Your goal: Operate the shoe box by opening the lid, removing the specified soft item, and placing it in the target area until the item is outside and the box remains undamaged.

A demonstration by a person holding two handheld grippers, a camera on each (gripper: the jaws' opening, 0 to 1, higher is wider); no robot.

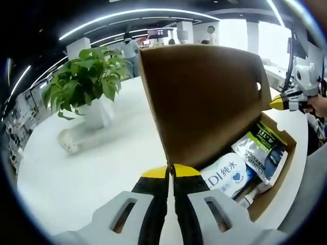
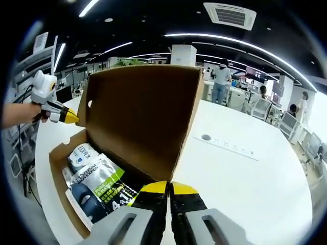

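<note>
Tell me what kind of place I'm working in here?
Probably an open-plan office. Long ceiling light strips and a ceiling air vent hang above desks with people and chairs, and the shoe box sits on a large white table with a potted plant.

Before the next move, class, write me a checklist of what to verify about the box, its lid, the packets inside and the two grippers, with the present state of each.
1. Lid raised, standing up off the box: ok.
2. Packets reachable: a white pouch and a dark packet lie uncovered inside: ok.
3. Which packet is the specified soft item: cannot tell.
4. Left gripper jaws together at the lid's edge; whether cardboard is pinched: cannot tell.
5. Right gripper jaws together at the lid's other end; hold on it: cannot tell.
6. Box undamaged: no tear shows on the visible cardboard: ok.
</note>
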